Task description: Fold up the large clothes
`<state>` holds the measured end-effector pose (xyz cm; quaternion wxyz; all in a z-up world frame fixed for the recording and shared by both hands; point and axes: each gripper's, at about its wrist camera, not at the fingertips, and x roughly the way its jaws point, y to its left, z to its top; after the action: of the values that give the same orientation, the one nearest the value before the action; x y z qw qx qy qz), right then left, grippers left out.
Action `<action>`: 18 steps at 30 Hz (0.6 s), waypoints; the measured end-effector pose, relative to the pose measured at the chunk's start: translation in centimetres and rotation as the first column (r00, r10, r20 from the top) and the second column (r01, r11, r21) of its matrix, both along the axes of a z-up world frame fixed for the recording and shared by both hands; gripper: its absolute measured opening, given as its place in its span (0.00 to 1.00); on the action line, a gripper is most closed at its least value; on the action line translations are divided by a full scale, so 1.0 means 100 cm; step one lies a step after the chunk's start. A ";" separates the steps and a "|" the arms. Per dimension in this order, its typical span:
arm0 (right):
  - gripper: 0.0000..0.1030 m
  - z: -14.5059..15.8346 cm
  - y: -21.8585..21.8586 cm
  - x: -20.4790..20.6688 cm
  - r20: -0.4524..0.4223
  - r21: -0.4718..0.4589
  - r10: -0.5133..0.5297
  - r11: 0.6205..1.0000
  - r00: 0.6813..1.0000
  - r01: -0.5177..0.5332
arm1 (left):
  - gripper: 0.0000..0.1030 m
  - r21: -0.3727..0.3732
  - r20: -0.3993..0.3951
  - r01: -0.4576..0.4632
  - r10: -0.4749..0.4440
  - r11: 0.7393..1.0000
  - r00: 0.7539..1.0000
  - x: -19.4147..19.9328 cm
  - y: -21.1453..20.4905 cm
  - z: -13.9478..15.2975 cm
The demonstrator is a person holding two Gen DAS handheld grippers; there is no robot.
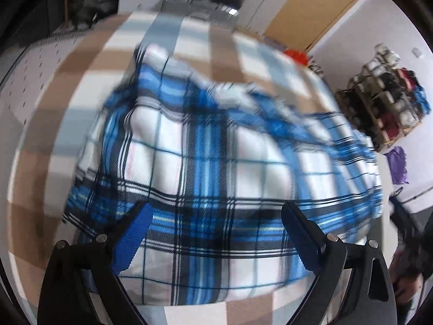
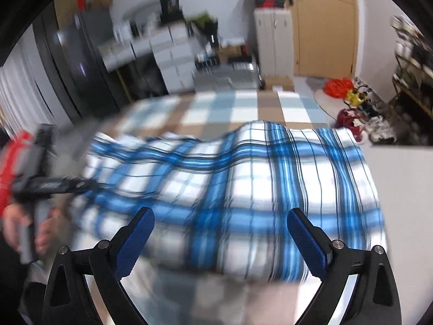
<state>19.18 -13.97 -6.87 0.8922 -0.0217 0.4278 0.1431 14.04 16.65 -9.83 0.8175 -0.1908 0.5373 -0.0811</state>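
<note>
A large blue, white and black plaid garment (image 1: 216, 149) lies bunched and partly folded on a table covered with a beige, white and grey checked cloth (image 1: 81, 94). My left gripper (image 1: 216, 207) hangs open above the garment's near part, nothing between its blue pads. In the right wrist view the same garment (image 2: 243, 178) spreads across the checked cloth (image 2: 243, 108), its right side flat, its left side rumpled and blurred. My right gripper (image 2: 220, 213) stands open over the garment's near edge, holding nothing. A hand with a red sleeve (image 2: 16, 146) holds the other gripper at the garment's left end.
A rack of shoes and boxes (image 1: 384, 103) stands against the wall at the right, a purple cloth (image 1: 396, 165) below it. Beyond the table are white drawer units (image 2: 173, 54), a wooden door (image 2: 324, 27) and a red bag (image 2: 338, 85) on the floor.
</note>
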 end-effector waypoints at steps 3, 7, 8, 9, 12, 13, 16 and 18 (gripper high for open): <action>0.97 -0.030 0.015 0.049 -0.110 -0.149 -0.042 0.988 0.993 0.025 | 0.90 0.020 -0.013 -0.014 0.014 1.000 1.000 -0.001 0.002 -0.015; 0.95 -0.081 0.019 0.073 -0.210 -0.349 -0.051 0.937 0.976 -0.026 | 0.90 0.120 0.026 0.036 -0.039 0.992 0.999 -0.008 -0.010 -0.013; 0.96 -0.090 0.014 0.071 -0.216 -0.344 -0.042 0.938 0.976 -0.036 | 0.90 0.149 0.030 0.055 -0.060 0.987 0.998 -0.009 -0.013 -0.013; 0.97 -0.091 0.006 0.072 -0.213 -0.305 -0.044 0.952 0.976 -0.024 | 0.90 0.177 0.036 0.074 -0.082 0.981 0.996 -0.010 -0.016 -0.012; 0.93 -0.087 -0.006 0.074 -0.246 -0.290 -0.072 0.957 0.967 -0.002 | 0.90 0.167 0.013 0.053 -0.056 0.984 0.998 -0.010 -0.014 -0.007; 0.90 -0.079 -0.007 0.071 -0.212 -0.309 -0.084 0.951 0.974 0.015 | 0.90 0.153 0.005 0.032 -0.033 0.988 0.999 -0.010 -0.012 -0.001; 0.90 -0.047 -0.007 0.048 -0.136 -0.196 0.004 0.980 0.991 -0.031 | 0.91 0.061 0.081 0.047 -0.051 0.997 0.995 -0.016 -0.020 0.026; 0.90 -0.034 -0.005 0.029 -0.099 -0.174 0.050 0.982 0.994 -0.066 | 0.91 0.056 0.112 0.095 -0.101 0.994 0.989 -0.017 -0.035 0.040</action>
<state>22.12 -14.51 -10.30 0.8611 -0.1068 0.4795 0.1313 12.29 13.13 -5.81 0.8464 -0.1385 0.5003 -0.1185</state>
